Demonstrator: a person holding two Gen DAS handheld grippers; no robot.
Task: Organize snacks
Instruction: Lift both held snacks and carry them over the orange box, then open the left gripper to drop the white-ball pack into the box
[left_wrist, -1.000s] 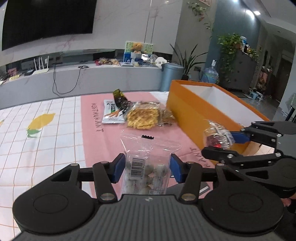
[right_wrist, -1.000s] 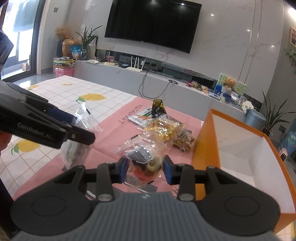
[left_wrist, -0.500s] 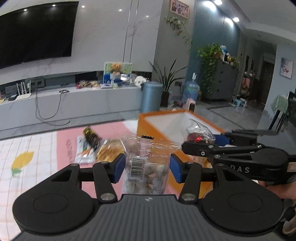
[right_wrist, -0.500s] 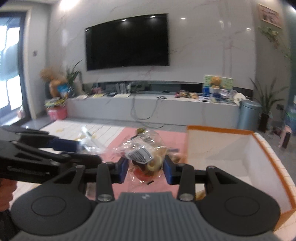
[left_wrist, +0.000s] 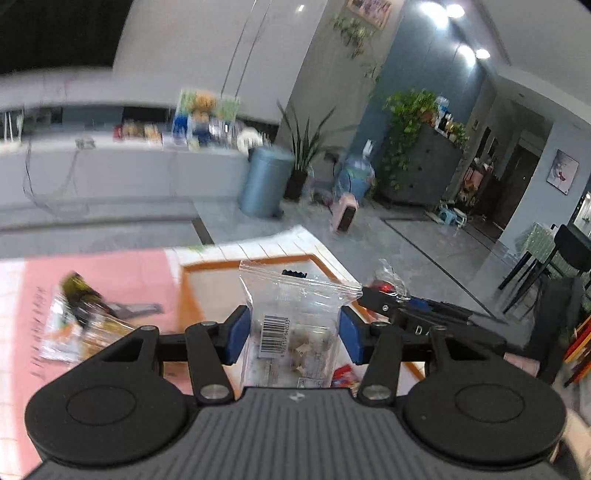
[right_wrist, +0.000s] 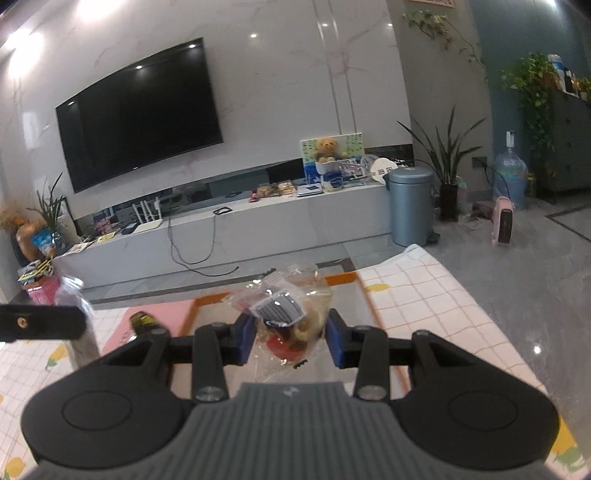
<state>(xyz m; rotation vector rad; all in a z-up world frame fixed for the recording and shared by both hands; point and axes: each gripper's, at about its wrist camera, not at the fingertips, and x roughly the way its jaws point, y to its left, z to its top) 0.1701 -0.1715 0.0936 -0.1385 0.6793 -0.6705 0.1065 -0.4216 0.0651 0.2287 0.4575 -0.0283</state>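
Both tools clamped on snack bags

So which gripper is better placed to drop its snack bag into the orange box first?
Probably left gripper: its clear bag of nuts hangs over the orange box interior. Right gripper looks close too.

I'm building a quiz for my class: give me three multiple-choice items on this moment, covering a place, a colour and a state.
1. Where is the left tool's clear bag?
A. over the open box
B. on the TV shelf
C. on the floor

2. What colour is the box rim?
A. green
B. orange
C. black

3. What is the right tool doing?
A. open, empty
B. shut on a snack bag
C. lying on the table

A: the box shows behind the bag.
B: its edge is orange.
B: the pads pinch the snack bag.
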